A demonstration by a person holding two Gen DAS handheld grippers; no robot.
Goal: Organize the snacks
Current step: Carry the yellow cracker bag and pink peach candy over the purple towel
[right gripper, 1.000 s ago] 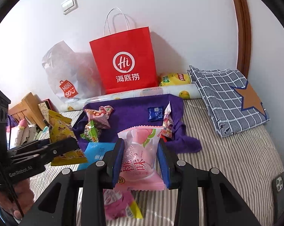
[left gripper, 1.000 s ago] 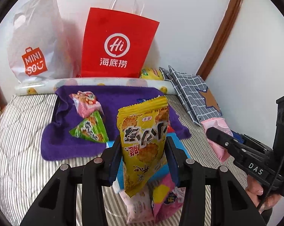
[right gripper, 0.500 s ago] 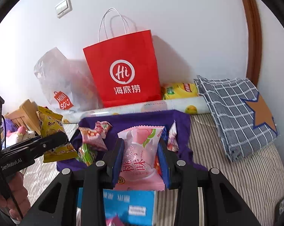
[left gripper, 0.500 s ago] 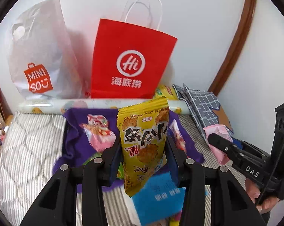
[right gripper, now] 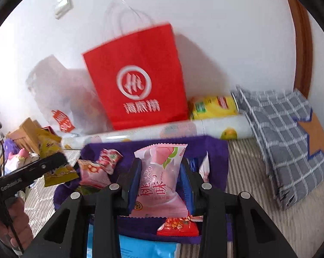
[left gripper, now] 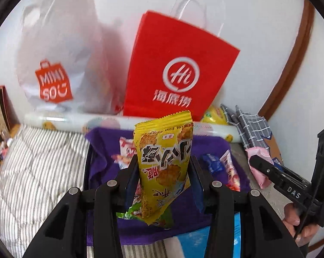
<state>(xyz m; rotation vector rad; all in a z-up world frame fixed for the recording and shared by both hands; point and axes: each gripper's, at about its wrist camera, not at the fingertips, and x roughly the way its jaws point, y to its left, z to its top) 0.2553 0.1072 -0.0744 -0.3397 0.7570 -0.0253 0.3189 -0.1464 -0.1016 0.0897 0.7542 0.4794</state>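
Left wrist view: left tool (left gripper: pixel 164 172) clamps yellow cracker packet (left gripper: pixel 165 161); purple cloth (left gripper: pixel 207 148), formerly ahead, now directly beneath. Right wrist view: right tool (right gripper: pixel 159 176) clamps pink peach packet (right gripper: pixel 159 180), likewise advanced over cloth. Both packets positioned for set-down.

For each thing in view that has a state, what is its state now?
Left gripper: jaws shut on yellow cracker packet, held upright.
Right gripper: jaws shut on pink peach-print packet, held upright.
Red paper bag with white handles: standing against the wall.
Purple towel: spread flat, small snack packets lying on it.
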